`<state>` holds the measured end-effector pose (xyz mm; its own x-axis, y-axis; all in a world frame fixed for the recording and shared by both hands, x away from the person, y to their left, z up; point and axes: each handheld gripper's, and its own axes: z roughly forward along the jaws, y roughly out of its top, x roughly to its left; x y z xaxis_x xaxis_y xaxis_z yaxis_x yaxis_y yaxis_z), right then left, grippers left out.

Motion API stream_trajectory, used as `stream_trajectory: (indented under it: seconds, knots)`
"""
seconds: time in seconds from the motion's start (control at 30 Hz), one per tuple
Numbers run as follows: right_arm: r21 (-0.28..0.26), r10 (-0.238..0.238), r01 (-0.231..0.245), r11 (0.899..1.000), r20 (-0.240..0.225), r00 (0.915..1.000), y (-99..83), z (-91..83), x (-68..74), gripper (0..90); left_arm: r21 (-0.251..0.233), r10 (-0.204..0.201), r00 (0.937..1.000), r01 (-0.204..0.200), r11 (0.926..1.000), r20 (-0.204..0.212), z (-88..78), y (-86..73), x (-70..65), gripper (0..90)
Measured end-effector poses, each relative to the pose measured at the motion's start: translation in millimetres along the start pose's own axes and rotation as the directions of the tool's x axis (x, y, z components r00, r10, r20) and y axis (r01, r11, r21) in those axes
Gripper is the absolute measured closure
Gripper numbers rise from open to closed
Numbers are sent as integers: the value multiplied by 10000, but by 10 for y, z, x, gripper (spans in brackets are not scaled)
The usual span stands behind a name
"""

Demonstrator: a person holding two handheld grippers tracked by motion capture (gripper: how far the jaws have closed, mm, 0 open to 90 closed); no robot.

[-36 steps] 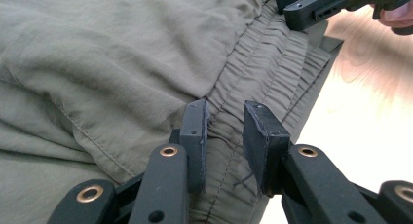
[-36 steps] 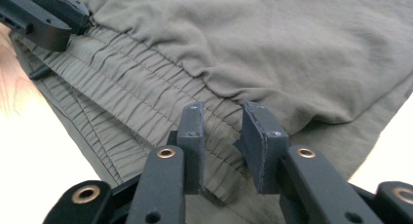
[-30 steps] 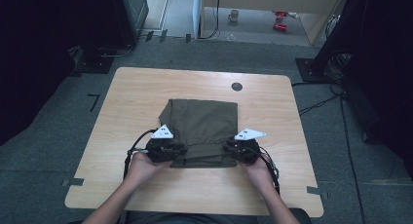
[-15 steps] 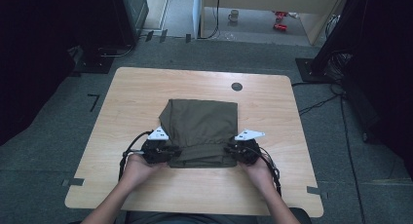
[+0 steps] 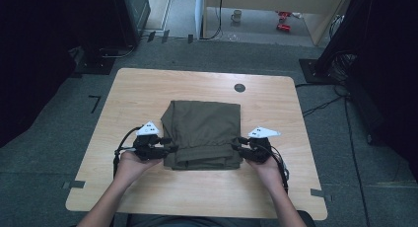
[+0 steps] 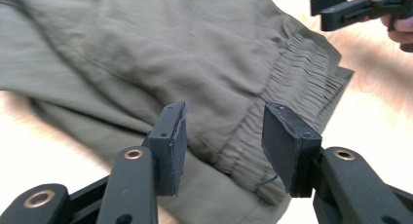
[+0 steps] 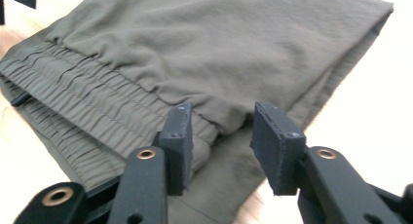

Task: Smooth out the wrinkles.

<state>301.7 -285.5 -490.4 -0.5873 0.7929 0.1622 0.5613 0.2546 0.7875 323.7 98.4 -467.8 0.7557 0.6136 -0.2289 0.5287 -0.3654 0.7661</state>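
1. High view. A folded olive-green garment (image 5: 204, 133) is seen lying flat near the middle of a light wooden table (image 5: 148, 89), its gathered waistband edge turned toward the person. The left gripper (image 5: 165, 147) is held at the garment's near left corner and the right gripper (image 5: 236, 147) at its near right corner, each in a hand (image 5: 130, 163) entering from the bottom edge. The jaws of both have just been opening. A small dark round disc (image 5: 239, 88) is set into the tabletop beyond the garment. Grey carpeted floor, dark equipment stands and trailing cables are seen around the table; a mug (image 5: 237, 16) and red objects (image 5: 282, 20) stand on the floor farther back.

2. Left gripper view. The left gripper (image 6: 224, 131) is shown with its jaws parted and released; the two flat black pads (image 6: 170, 146) stand apart, and the elasticated, ribbed waistband lies between and beyond them without being pressed. The fabric (image 6: 170, 53) appears thin, matte and softly creased. The other gripper (image 6: 360, 7) is visible at the upper right, past the far corner of the waistband.

3. Right gripper view. The right gripper (image 7: 221, 131) is likewise shown loosened, its pads (image 7: 275, 146) spread on either side of a folded corner of the garment (image 7: 219, 44), which rests on the table untouched by them. Several stacked layers with gathered elastic pleats are visible at the left; a smooth folded edge runs to the upper right over pale wood.
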Motion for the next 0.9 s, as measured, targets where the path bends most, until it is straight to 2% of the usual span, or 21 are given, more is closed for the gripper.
stream_trajectory:
  seconds: [0.2, 0.33, 0.5, 0.9]
  knots:
    - [-242, 407, -403, 9989, 131, 9991, -14, -50, -103, 512, -92, 322, 9978, -328, 9994, -582, -89, -36, 121, 458]
    - [-549, 430, -408, 9977, 379, 9984, -27, -88, -179, 472, -159, 128, 9968, -141, 9998, -787, -142, -62, 221, 436]
    - [-539, 501, -468, 9974, 608, 9969, -71, -109, -297, 457, -117, -69, 9940, 57, 9999, -1091, -203, -97, 361, 418]
    - [-851, 791, -699, 9939, 1101, 9908, -153, -196, -533, 423, -12, -553, 9810, 561, 9984, -1859, -302, -234, 664, 402]
